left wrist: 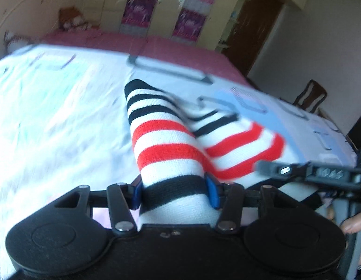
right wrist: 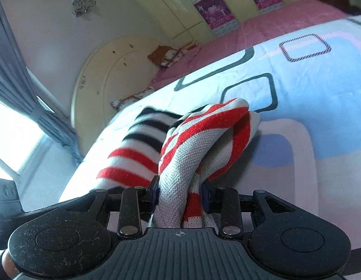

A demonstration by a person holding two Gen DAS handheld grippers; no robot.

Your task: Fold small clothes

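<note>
Left hand-held gripper (left wrist: 175, 192) and right hand-held gripper (right wrist: 180, 193) each pinch the striped knit garment (left wrist: 166, 144), bed (left wrist: 64, 116) beyond.

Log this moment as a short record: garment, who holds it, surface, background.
garment: striped knit garment, white with red and black bands, bunched
left gripper: shut on the garment, blue fingers either side of a black stripe
right gripper: shut on a twisted fold of the same garment
surface: bed cover, pale with blue and pink patches and dark outlined squares
background: cream wardrobe, blurred
</note>
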